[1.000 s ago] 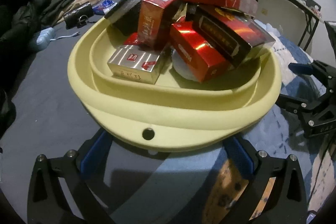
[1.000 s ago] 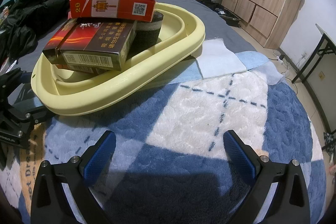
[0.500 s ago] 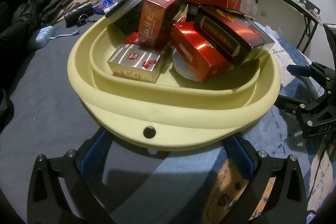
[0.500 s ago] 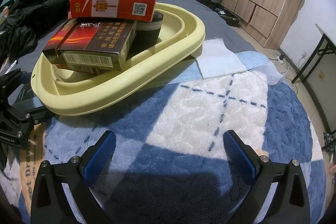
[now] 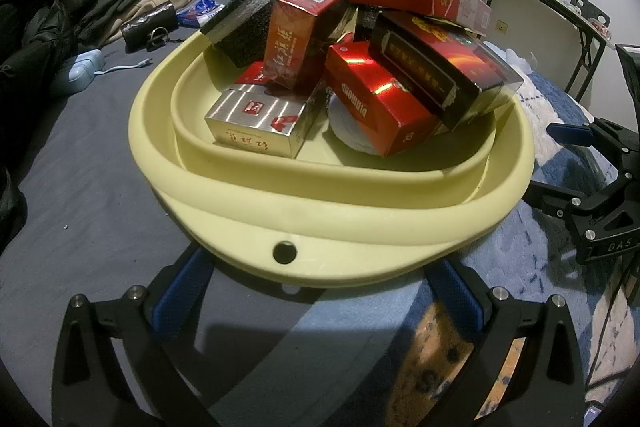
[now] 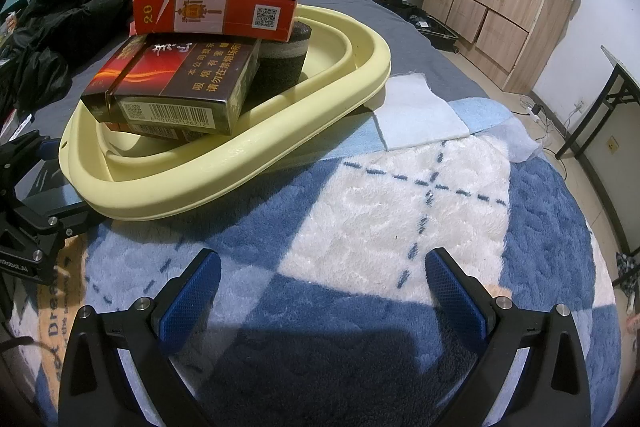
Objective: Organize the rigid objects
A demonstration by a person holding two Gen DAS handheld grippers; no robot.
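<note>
The basin (image 5: 332, 203), heaped with boxes (image 5: 376, 99) and a black sponge (image 5: 240, 23), is set on the bed, partly over a blue-and-white blanket (image 6: 400, 211). The left tool (image 5: 318, 287) is spread wide and empty, with the basin's near rim lying just ahead of and between its tips, the rim's small hole roughly centred. The right tool (image 6: 316, 285) is likewise spread and empty, over bare blanket, with the basin off to its front-left. The left tool is judged nearer. The basin's long axis runs away from the right tool, towards the far left.
</note>
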